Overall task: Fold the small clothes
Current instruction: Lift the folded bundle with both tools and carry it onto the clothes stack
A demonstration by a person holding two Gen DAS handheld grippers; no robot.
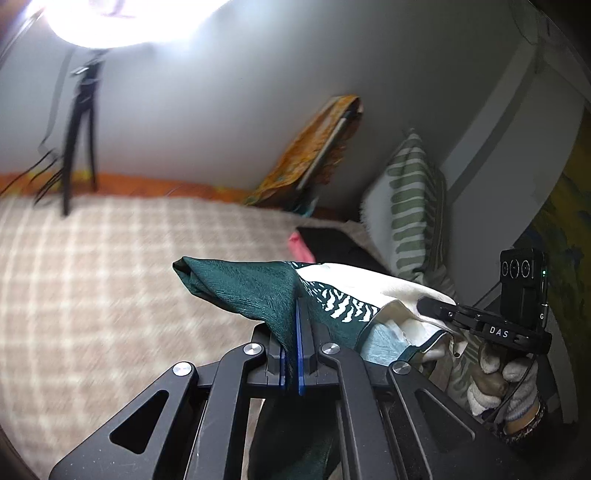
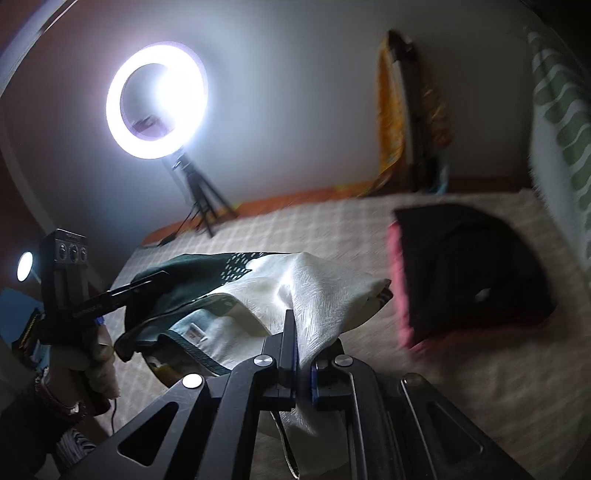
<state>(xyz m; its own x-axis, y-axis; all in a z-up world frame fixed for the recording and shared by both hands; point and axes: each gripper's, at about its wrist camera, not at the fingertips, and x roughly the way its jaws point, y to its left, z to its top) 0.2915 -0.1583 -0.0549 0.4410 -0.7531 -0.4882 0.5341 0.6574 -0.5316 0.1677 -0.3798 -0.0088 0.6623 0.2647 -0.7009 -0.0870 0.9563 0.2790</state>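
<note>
In the left wrist view, a black tripod (image 1: 79,136) stands at the upper left beneath a glaring ring light (image 1: 122,18), on a bed covered by a beige checked blanket (image 1: 110,277). At the centre bottom the left tool (image 1: 297,306) is clenched on the dark green part of a small garment (image 1: 258,291), green and cream with a white zigzag print, which is lifted clear of the bed and stretches toward the right. Behind it, against the wall, leans something wrapped in orange patterned cloth (image 1: 314,147), and a green-striped pillow (image 1: 410,210) stands right of that. At the right edge the right tool (image 1: 424,304) pinches the garment's cream end; white letters on its black body read "DAS", and a gloved hand (image 1: 498,380) holds its handle. In the right wrist view, the left tool (image 2: 162,277) appears at the left edge, gripping the green end, with a hand (image 2: 96,354) below it; printing on its arm is too blurred to read. A small label inside the garment (image 2: 258,295) is also illegible. At the centre bottom the right tool (image 2: 291,321) is clamped on cream fabric. A folded black and pink pile (image 2: 461,273) lies on the blanket at the right.
</note>
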